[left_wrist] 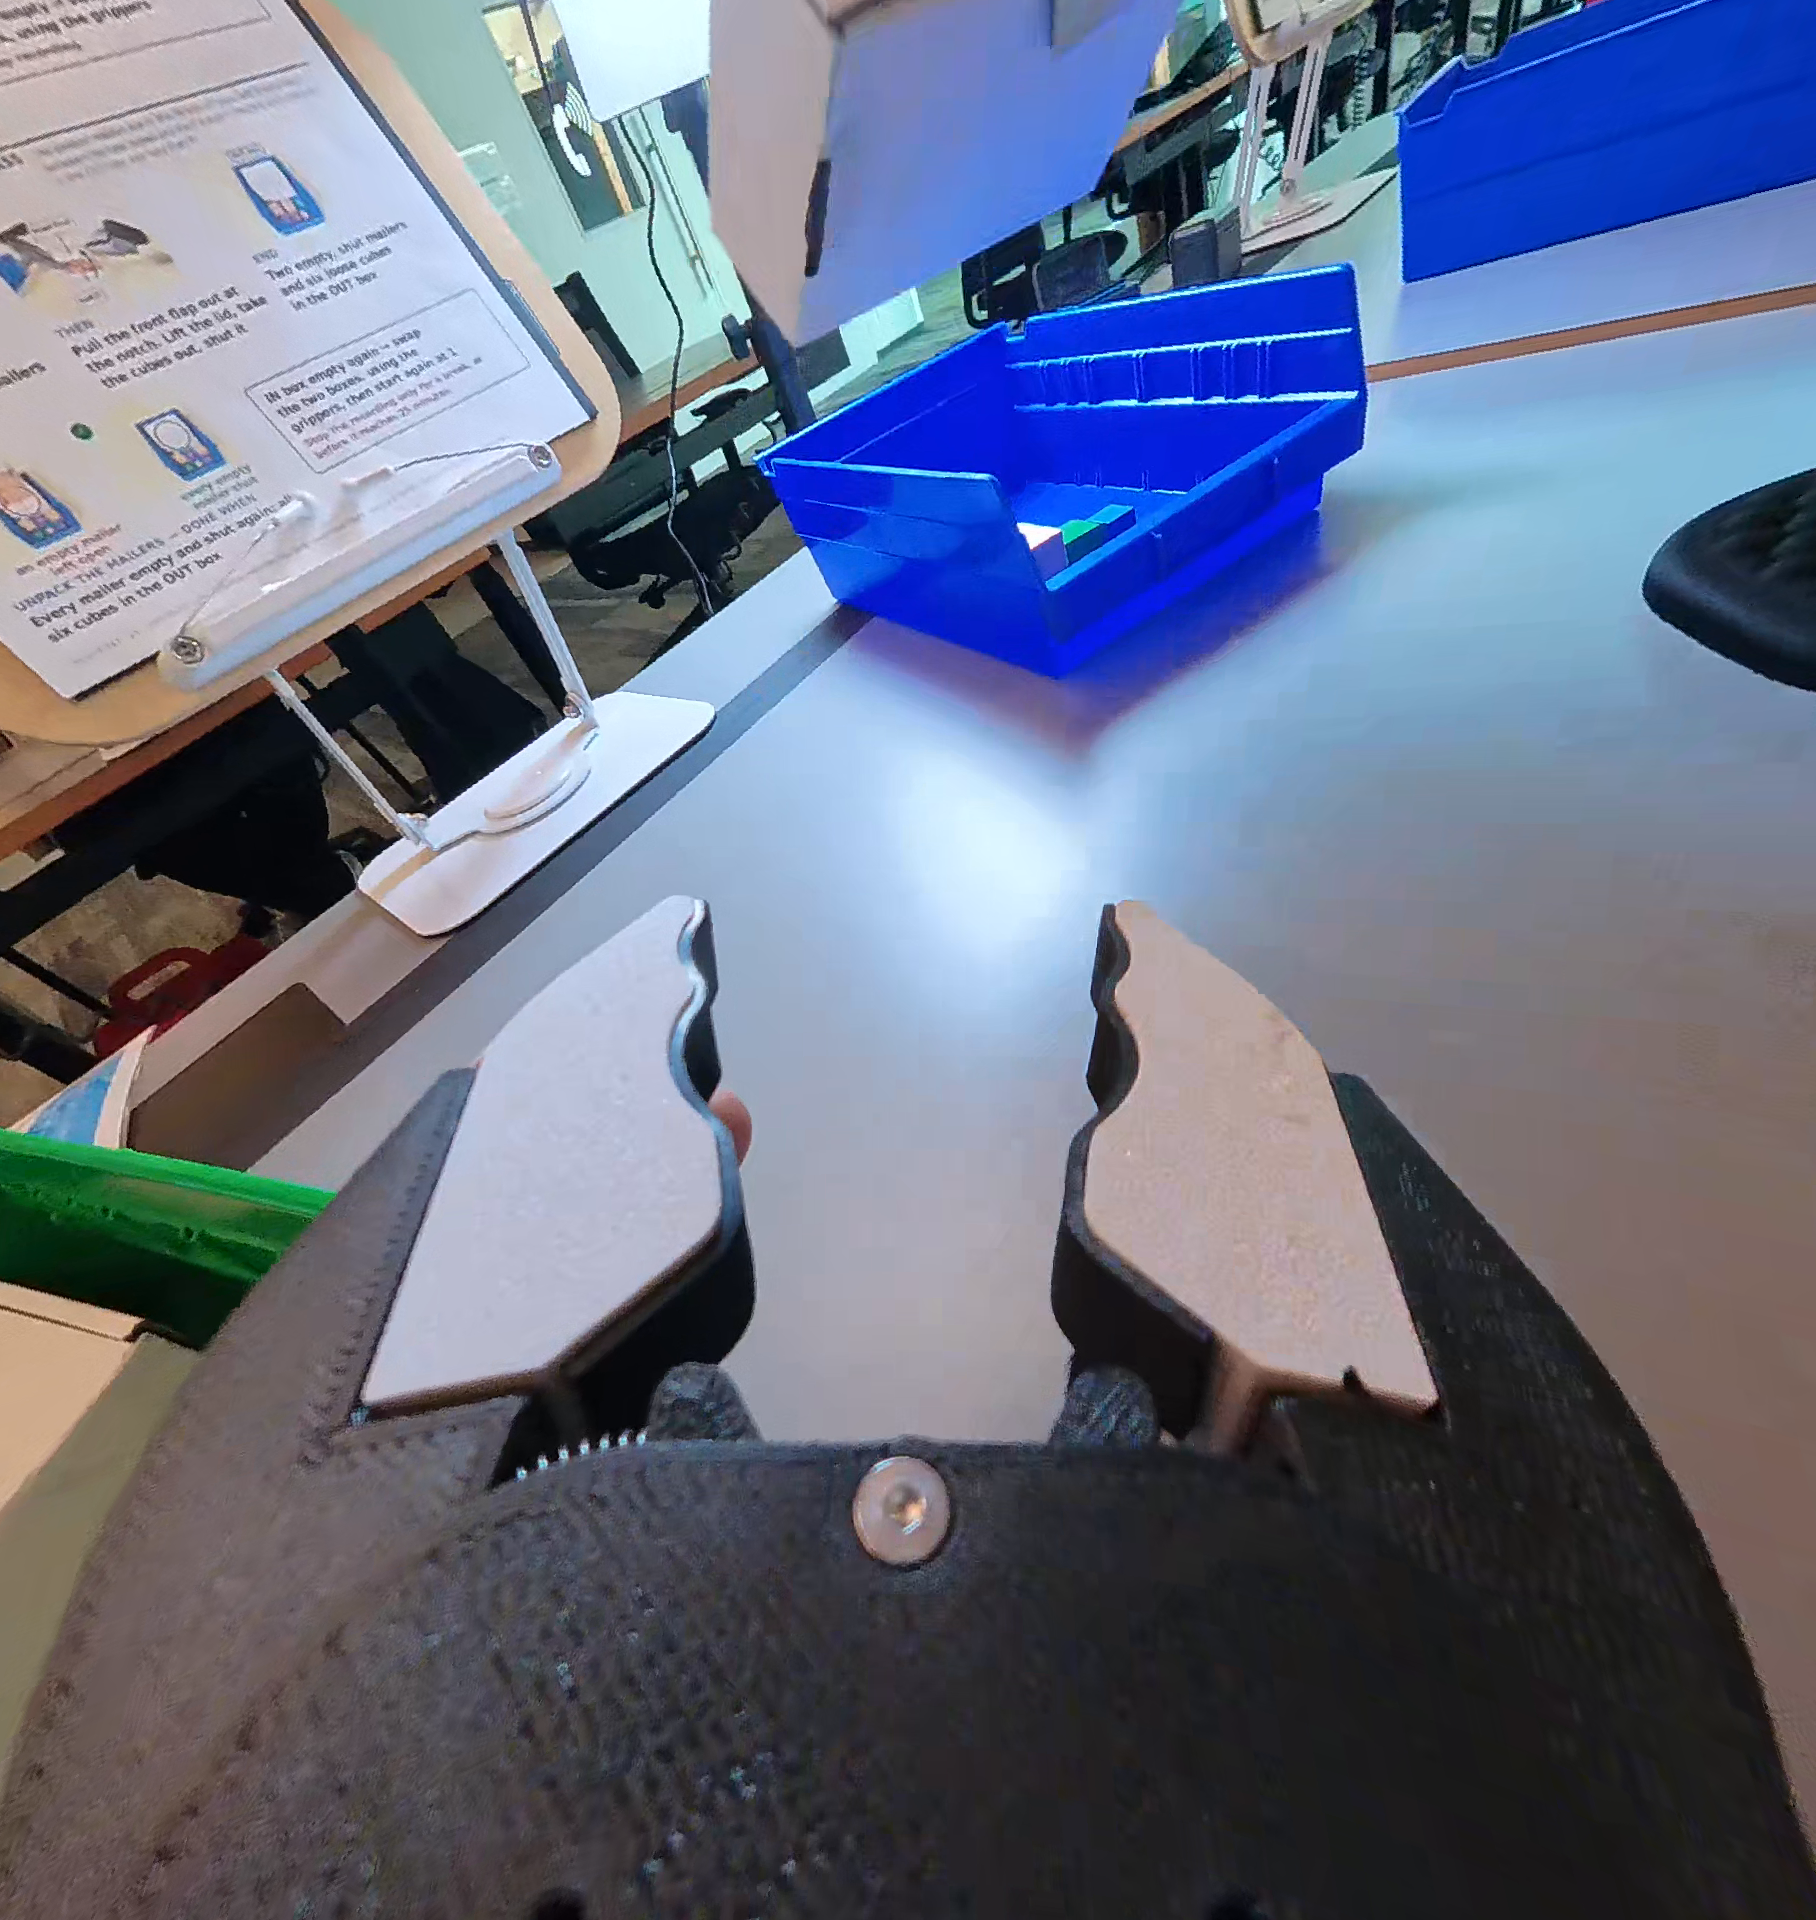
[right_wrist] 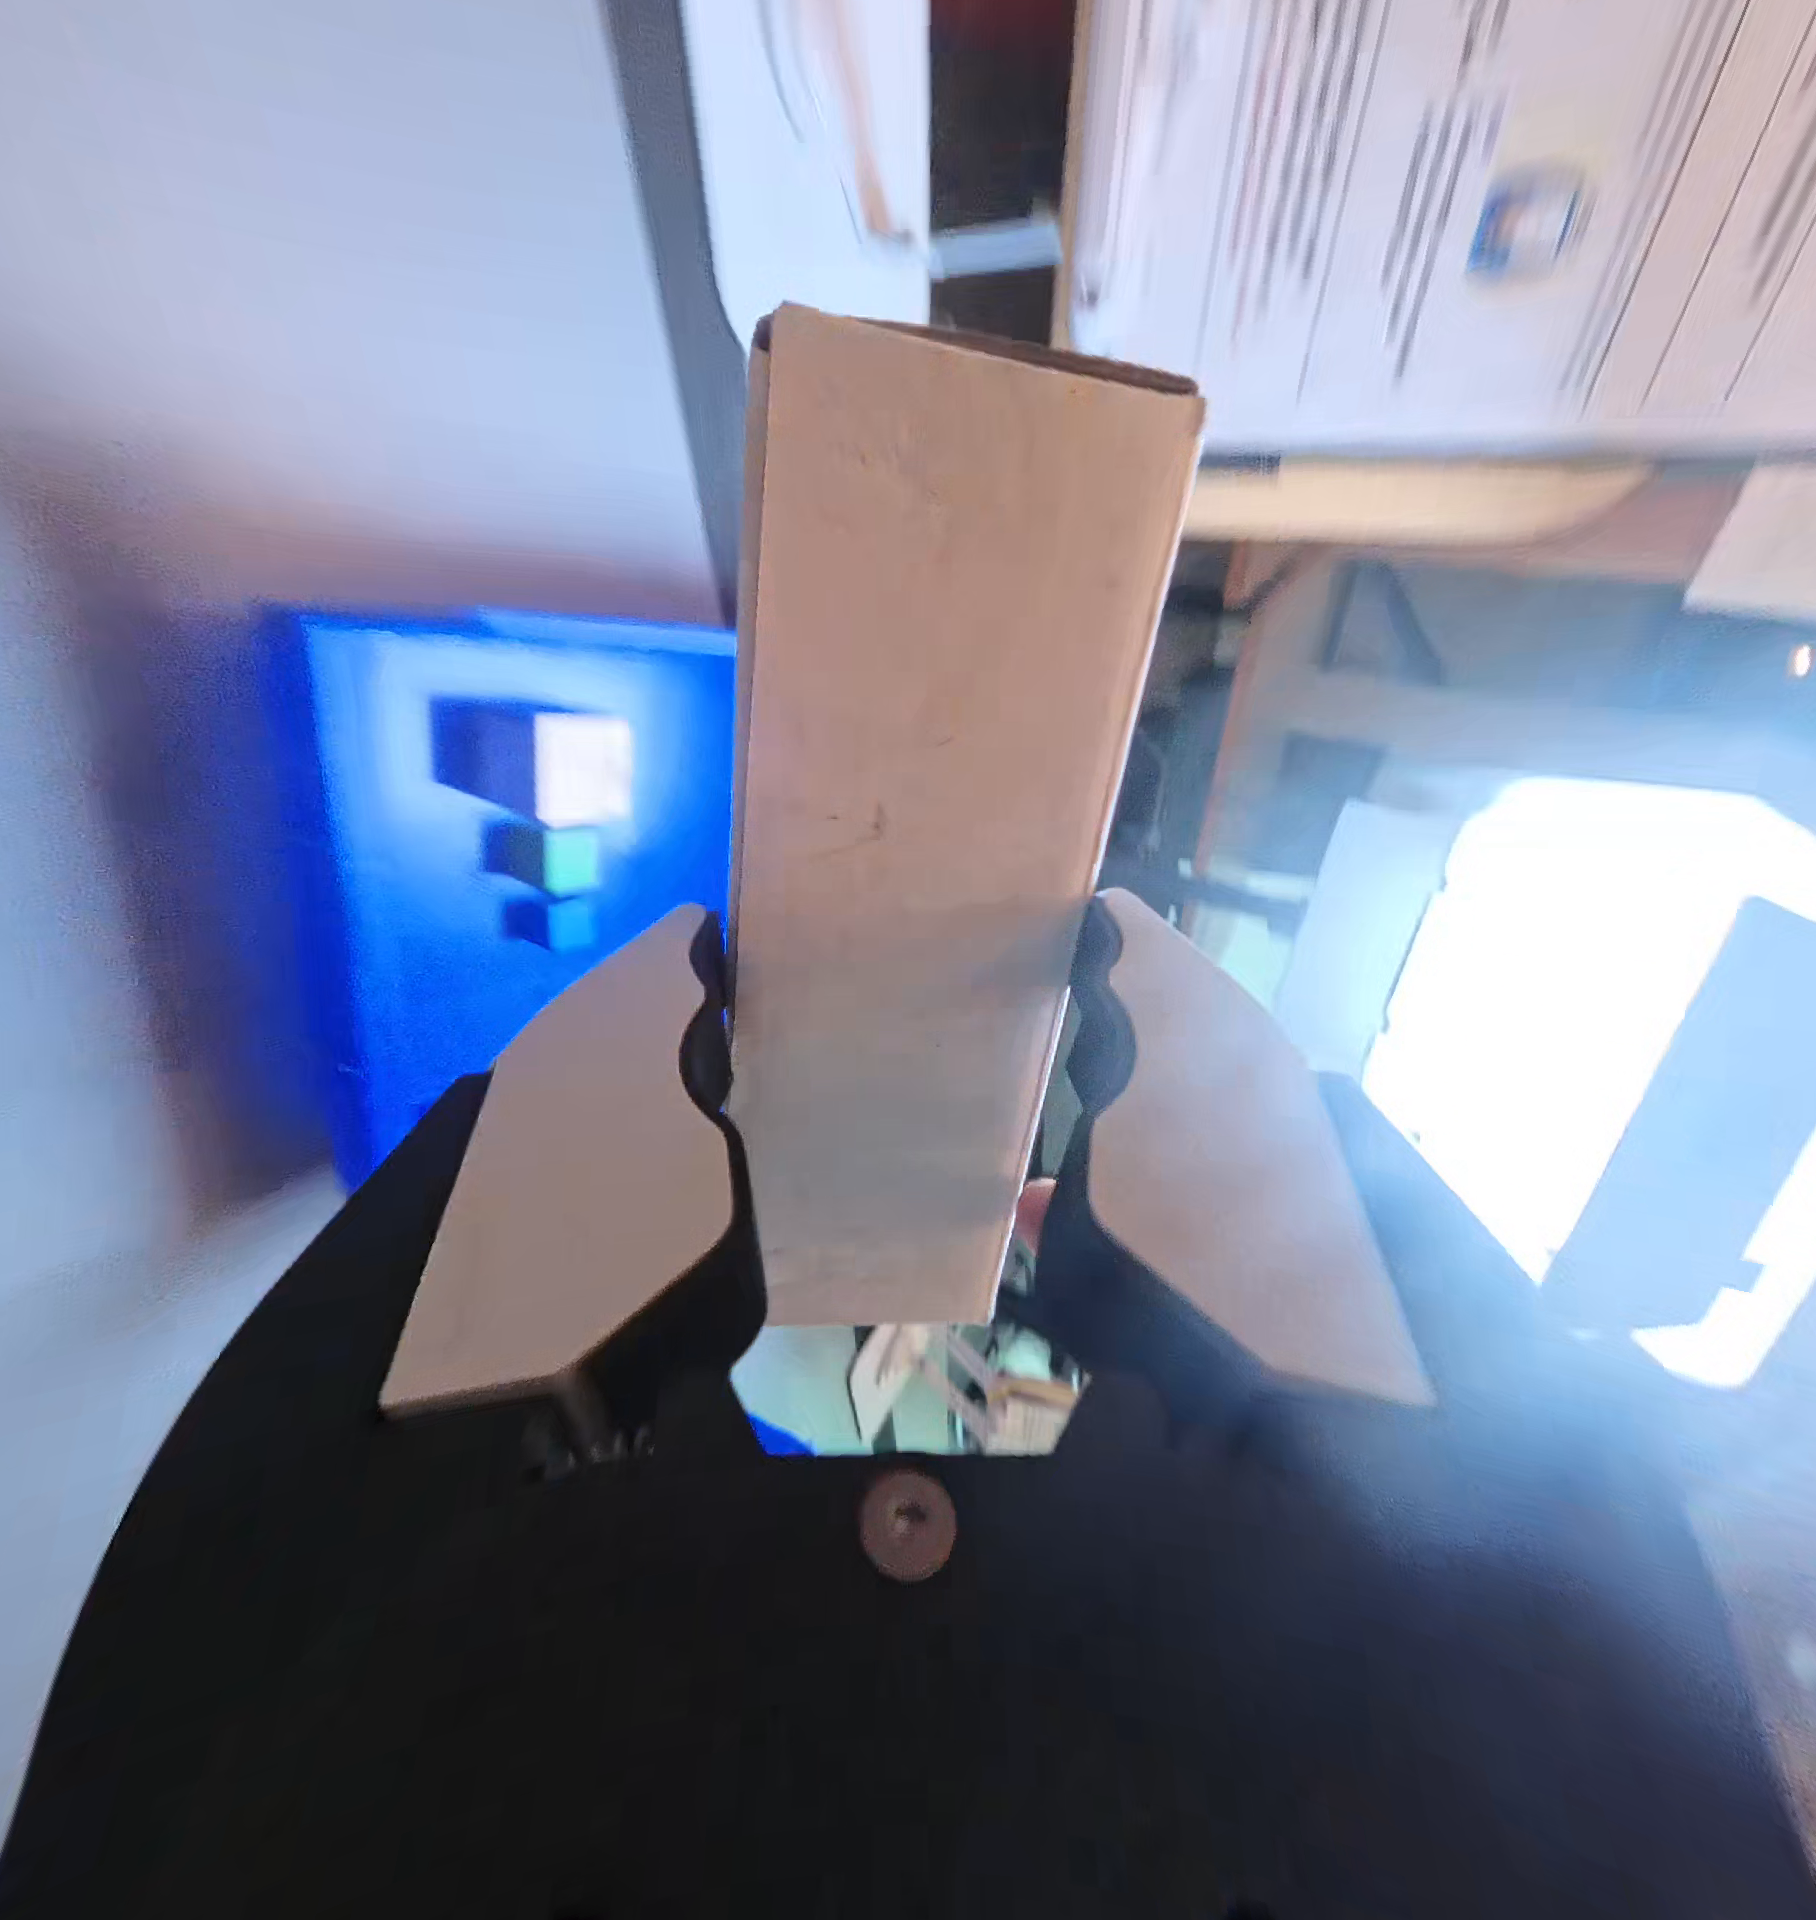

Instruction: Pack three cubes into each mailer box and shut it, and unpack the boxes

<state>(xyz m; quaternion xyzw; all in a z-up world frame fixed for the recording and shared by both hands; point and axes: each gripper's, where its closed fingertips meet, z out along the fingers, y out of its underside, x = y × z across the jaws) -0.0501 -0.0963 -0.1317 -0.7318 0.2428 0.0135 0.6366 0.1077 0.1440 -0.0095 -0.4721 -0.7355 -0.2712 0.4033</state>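
Instruction sheet (left_wrist: 218,312) on white stand (left_wrist: 540,810), black pad (left_wrist: 1777,582) on table (left_wrist: 1299,831).

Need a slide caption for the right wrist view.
Right hand-held gripper clamps a shut mailer box; blurred blue bin with cubes behind.

Surface: grey table (left_wrist: 1299,935), dark front edge.
Far centre: blue bin (left_wrist: 1070,488) resting on it, cubes (left_wrist: 1080,532) inside.
Left edge: white stand base (left_wrist: 540,821) carrying an instruction sheet.
Right edge: black textured pad (left_wrist: 1777,571).
Far right: a second blue bin (left_wrist: 1631,135).
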